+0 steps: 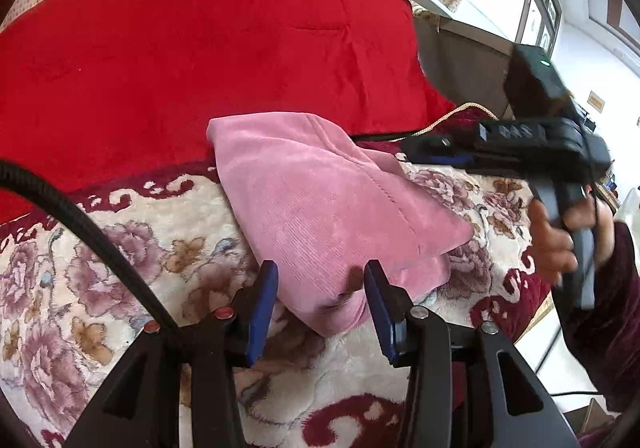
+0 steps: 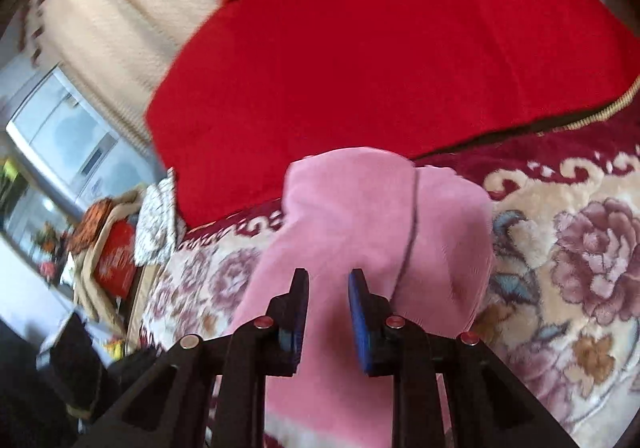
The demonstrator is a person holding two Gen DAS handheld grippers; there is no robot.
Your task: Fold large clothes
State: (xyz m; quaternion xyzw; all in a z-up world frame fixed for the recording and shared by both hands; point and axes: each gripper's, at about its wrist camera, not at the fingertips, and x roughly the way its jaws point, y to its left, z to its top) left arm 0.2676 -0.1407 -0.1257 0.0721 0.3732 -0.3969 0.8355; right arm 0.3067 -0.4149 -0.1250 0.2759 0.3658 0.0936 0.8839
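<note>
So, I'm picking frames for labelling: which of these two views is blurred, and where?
Right wrist view: motion blur smears the red garment and the room at left; the pink garment is soft. Left wrist view: mostly sharp; only the right gripper and hand blur. Both bend at the edges.

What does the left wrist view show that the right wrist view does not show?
Only the left wrist view shows the right gripper from outside, the hand holding it, and a black cable. Only the right wrist view shows the cluttered shelf area and a window. Both show the pink garment, the red cloth and the floral blanket.
</note>
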